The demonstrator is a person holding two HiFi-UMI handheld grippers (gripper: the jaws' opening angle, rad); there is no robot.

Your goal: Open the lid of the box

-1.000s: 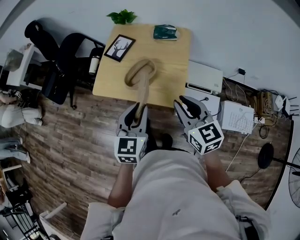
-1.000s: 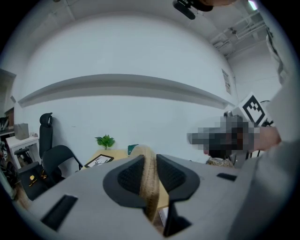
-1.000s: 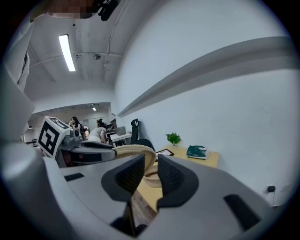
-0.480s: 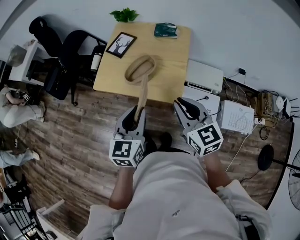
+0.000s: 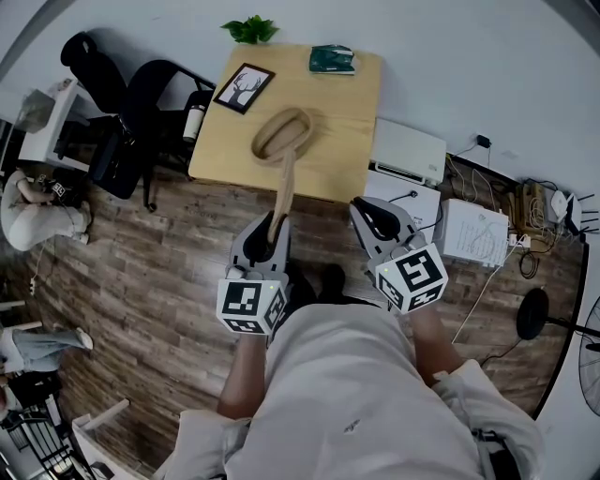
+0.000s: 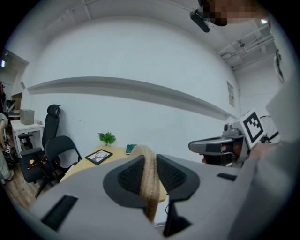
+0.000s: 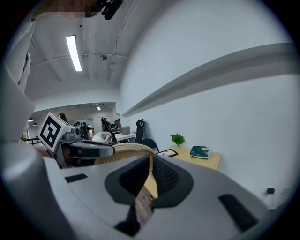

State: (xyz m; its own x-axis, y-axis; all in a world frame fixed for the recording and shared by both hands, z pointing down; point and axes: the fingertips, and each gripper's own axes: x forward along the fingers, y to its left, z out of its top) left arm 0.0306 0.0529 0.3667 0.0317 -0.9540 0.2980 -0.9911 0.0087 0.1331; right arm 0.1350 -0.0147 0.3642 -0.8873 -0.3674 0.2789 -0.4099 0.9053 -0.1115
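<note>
Room with a wood-plank floor (image 5: 159, 281) and a white wall; a light wooden table (image 5: 352, 112) stands against the wall. A tan woven band (image 5: 282, 192) is shown running from above the table toward the person. Its far end forms an oval loop seen over the table top, and its near end is clamped edge-on between the pads of the left gripper (image 5: 270, 227). Whether the band is the lid of the box cannot be told. In the left gripper view the band (image 6: 149, 180) is seen pinched upright between the two dark pads. The right gripper (image 5: 375, 212) is held just beside the left one, apart from the band. Its jaws have just been closing and are shown almost together, tips meeting, with nothing between them (image 7: 149, 163). On the far part of the table, a framed picture (image 5: 243, 88), a green item (image 5: 332, 60) and a small plant (image 5: 248, 29) are set. Black chairs (image 5: 141, 103) are seen to the left of the table.
</note>
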